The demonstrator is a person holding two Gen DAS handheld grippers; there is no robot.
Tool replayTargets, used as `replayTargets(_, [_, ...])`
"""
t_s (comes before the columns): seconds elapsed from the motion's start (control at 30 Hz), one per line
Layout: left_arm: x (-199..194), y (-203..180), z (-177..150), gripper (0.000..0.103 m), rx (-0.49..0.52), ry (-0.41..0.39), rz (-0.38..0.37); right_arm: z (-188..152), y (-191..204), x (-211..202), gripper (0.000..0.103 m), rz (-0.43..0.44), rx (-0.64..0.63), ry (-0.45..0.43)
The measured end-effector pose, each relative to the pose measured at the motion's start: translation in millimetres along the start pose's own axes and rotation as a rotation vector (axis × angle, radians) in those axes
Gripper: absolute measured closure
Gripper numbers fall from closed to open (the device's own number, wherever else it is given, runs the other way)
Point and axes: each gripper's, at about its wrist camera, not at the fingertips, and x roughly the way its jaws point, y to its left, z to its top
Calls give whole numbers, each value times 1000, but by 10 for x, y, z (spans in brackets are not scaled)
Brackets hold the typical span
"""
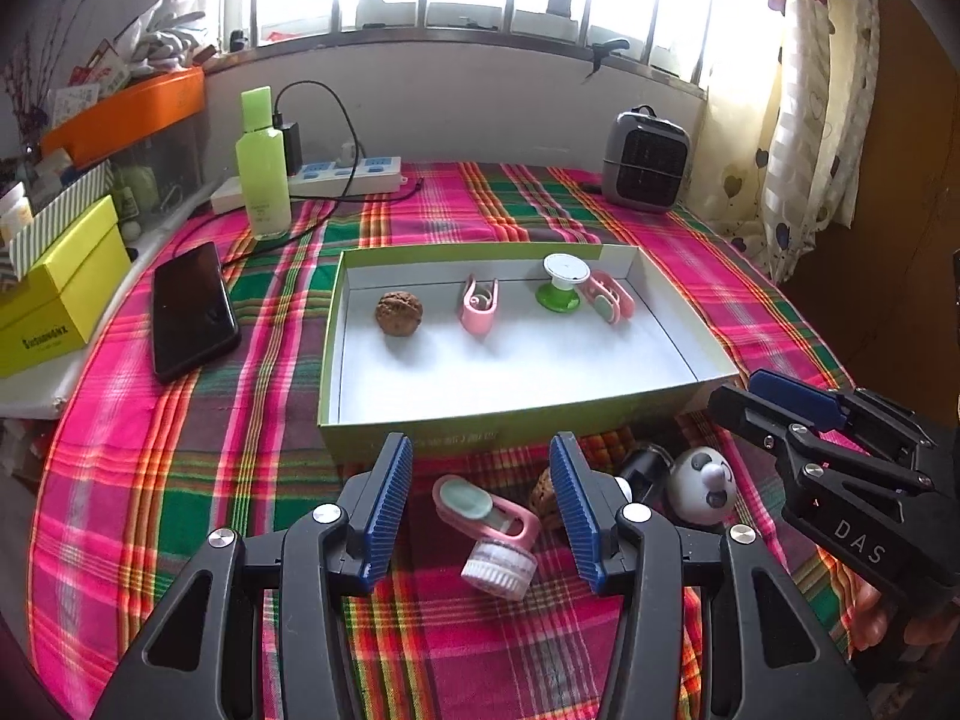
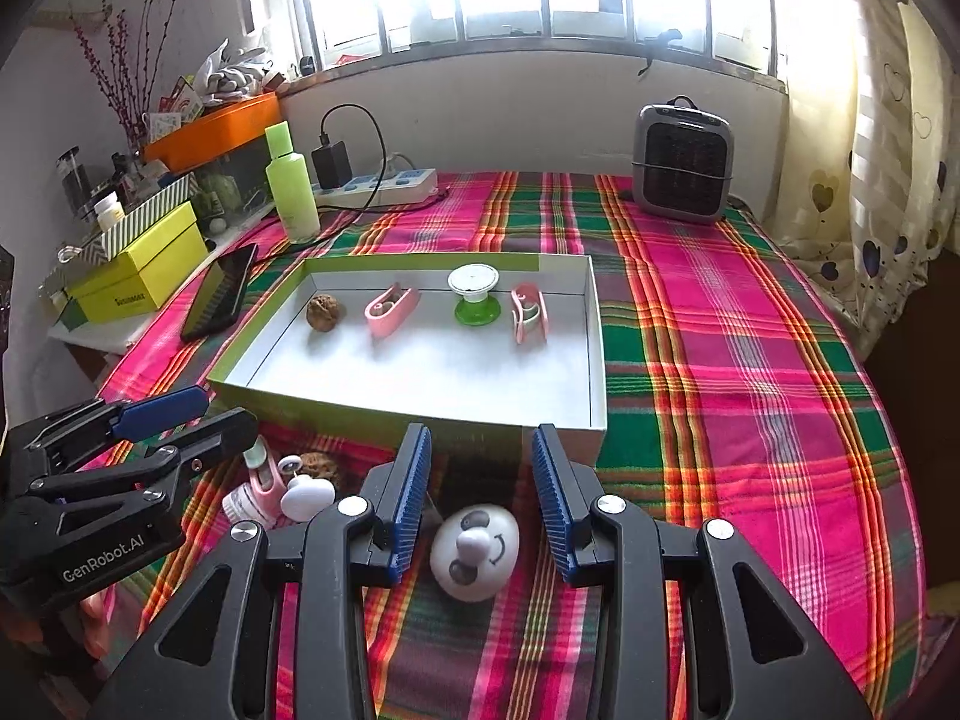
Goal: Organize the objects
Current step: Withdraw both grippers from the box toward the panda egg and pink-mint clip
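A shallow white box with green walls (image 1: 480,429) (image 2: 336,405) lies on the plaid cloth. In it are a walnut (image 1: 399,312) (image 2: 324,312), two pink clips (image 1: 478,303) (image 1: 609,297) and a green-and-white spool (image 1: 561,282) (image 2: 474,294). In front of the box lie a pink brush tool (image 1: 489,531) (image 2: 258,489), a second walnut (image 1: 545,495) (image 2: 315,468) and a white panda-face egg (image 1: 705,483) (image 2: 474,549). My left gripper (image 1: 480,507) is open around the pink brush tool. My right gripper (image 2: 480,498) is open around the panda egg.
A black phone (image 1: 189,318) (image 2: 219,294) lies left of the box. A green bottle (image 1: 262,165) (image 2: 292,186), a power strip (image 1: 342,174) and a grey heater (image 1: 645,162) (image 2: 684,162) stand at the back. Yellow and orange boxes (image 1: 57,294) crowd the left edge.
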Motion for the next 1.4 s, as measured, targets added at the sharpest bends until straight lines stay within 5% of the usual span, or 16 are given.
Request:
replayTargets(0.4, [-164, 41, -264, 56, -16, -4, -27, -262, 60, -111, 66, 39, 18, 16])
replayTargets(0.6, [-220, 28, -323, 53, -24, -10, -68, -368, -12, -152, 56, 70, 26, 20])
replayTargets(1.4, [101, 46, -410, 52, -72, 83, -42, -369, -89, 169, 56, 68, -34, 126])
